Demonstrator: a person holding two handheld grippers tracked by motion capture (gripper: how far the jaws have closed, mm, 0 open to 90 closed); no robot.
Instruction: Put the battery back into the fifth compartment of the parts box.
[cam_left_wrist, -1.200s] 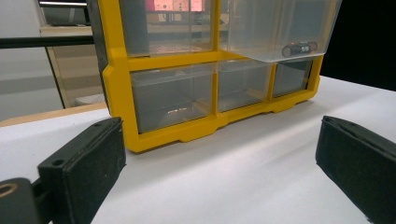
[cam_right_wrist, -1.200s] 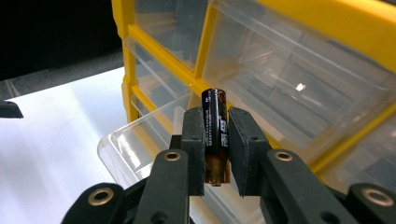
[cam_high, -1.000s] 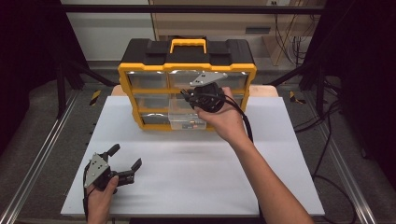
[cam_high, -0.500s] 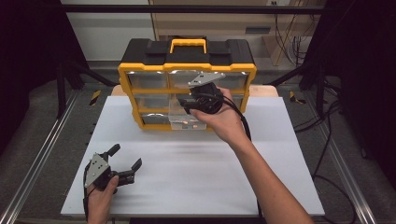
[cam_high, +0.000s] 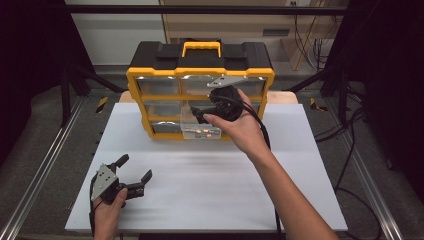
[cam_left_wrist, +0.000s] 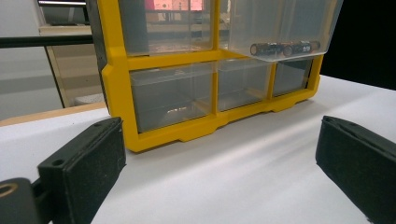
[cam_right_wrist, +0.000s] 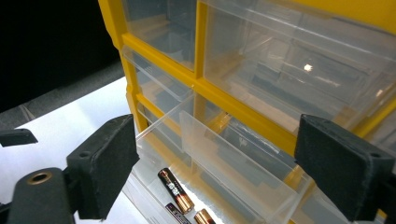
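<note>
A yellow-framed organiser (cam_high: 200, 75) of clear drawers is standing at the far edge of the white table (cam_high: 210, 195). Its middle drawer (cam_high: 200, 127) is sitting pulled out, with batteries (cam_right_wrist: 175, 189) lying at its front. The right gripper (cam_high: 205, 114) is hovering over that drawer, jaws spread wide and gripping nothing. The left gripper (cam_high: 134, 175) is resting well apart near the table's near corner, jaws likewise released and pointing towards the organiser.

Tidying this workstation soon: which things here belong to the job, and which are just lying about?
In the job:
right hand-held gripper, open
pulled-out clear drawer
batteries in it
yellow organiser

Standing by:
left hand-held gripper, open on the white table
closed drawers
</note>
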